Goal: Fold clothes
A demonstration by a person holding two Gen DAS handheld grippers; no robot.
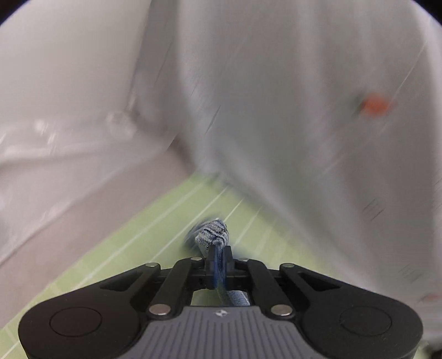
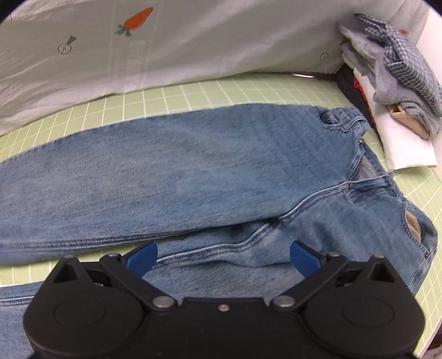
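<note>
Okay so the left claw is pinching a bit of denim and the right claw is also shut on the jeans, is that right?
Not quite. The left claw is pinching denim, but the right wrist view shows the right claw open over the jeans, gripping nothing.

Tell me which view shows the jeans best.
The right wrist view: the jeans lie spread across the green mat, waistband to legs. The left wrist view shows only a denim bunch pinched in the left gripper.

No words, numbers or brand names can be read anywhere. The white cloth backdrop [image 2: 193,49] bears only a printed orange carrot [image 2: 136,20].
</note>
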